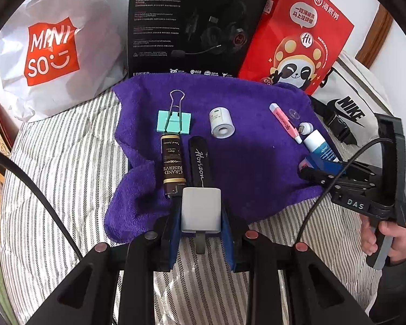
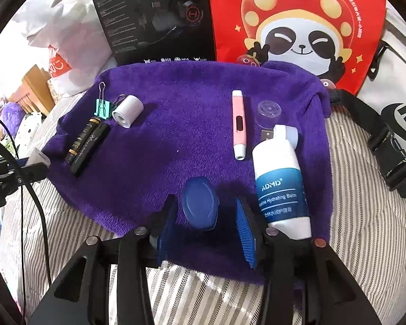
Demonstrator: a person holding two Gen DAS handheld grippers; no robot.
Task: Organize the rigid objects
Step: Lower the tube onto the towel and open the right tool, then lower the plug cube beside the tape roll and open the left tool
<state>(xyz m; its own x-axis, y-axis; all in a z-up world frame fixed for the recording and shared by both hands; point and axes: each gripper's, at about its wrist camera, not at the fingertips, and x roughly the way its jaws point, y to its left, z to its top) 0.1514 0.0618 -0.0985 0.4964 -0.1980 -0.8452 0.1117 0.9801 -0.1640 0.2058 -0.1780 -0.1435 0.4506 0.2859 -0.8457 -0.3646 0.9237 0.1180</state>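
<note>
Striped bedding (image 2: 365, 216) carries a purple towel (image 2: 176, 94). Left gripper (image 1: 201, 211), angled downward, clamps a white charger (image 1: 201, 208). Right gripper (image 2: 205, 216) stands apart around a blue case (image 2: 200, 203), lengthwise between its pads.

Both views are bright with daylight, colours strong. Fisheye distortion bends the edges, and black vignette fills the corners. The purple towel (image 1: 230, 146) carries a soft dark shadow near its middle. The white plastic bag (image 1: 54, 40) is nearly blown out. The centre is sharp; the near gripper parts look slightly soft.
</note>
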